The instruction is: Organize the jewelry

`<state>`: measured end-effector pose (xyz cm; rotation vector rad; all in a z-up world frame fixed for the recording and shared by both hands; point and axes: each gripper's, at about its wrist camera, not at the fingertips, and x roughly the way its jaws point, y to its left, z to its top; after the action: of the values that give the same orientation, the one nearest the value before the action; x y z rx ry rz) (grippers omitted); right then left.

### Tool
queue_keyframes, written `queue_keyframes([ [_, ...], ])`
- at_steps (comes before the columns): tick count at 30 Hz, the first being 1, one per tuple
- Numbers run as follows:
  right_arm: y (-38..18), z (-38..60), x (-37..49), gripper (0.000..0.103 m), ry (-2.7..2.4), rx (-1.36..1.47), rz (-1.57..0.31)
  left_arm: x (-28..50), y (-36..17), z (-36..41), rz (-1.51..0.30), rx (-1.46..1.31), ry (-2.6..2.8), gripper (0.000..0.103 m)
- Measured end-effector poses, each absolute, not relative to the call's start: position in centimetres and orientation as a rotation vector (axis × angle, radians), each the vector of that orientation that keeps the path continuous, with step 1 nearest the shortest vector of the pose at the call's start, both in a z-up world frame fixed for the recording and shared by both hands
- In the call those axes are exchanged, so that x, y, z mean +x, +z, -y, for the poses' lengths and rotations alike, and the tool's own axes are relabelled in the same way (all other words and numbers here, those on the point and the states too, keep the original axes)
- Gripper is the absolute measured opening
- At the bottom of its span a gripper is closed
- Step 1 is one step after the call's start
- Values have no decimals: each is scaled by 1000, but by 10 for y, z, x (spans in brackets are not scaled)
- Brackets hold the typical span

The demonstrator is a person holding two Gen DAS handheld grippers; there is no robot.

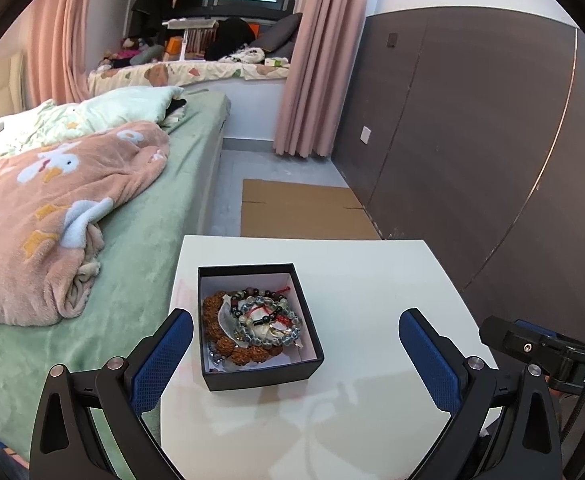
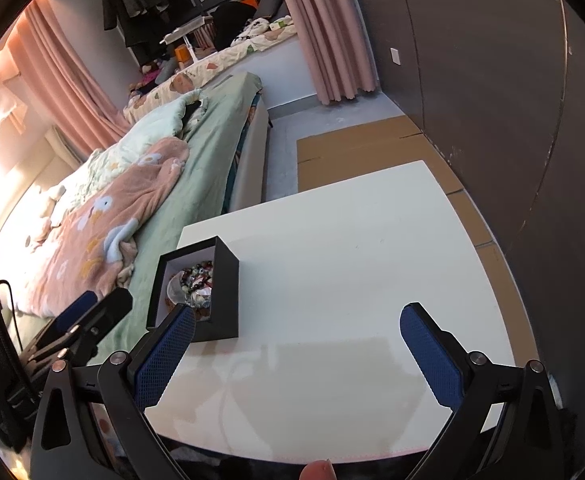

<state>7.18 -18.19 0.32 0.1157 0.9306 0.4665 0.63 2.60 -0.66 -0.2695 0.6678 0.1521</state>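
An open black jewelry box [image 1: 256, 372] with a white lining sits on the left part of the white table [image 1: 372, 280]. Inside lie several beaded bracelets [image 1: 260, 320]: brown seed beads, dark beads, pale glass beads with red cord. My left gripper [image 1: 295, 320] is open and empty, hovering just in front of the box. In the right wrist view the box [image 2: 222, 292] stands at the table's left edge, and the bracelets [image 2: 196, 284] show inside. My right gripper [image 2: 298, 316] is open and empty above the white table [image 2: 352, 260], to the right of the box.
A bed with a green sheet [image 1: 148, 240] and a pink blanket [image 1: 52, 208] runs along the table's left side. Flat cardboard [image 1: 300, 208] lies on the floor beyond the table. A dark wall panel [image 1: 472, 120] stands to the right. The right gripper's body [image 1: 540, 348] shows at the right edge.
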Motion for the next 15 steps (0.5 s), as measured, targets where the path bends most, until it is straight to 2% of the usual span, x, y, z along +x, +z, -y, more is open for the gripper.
queue_keyframes([
  [15,0,182,73,103,459,136,-940,7,-6,-30,-676,-269,145,103],
])
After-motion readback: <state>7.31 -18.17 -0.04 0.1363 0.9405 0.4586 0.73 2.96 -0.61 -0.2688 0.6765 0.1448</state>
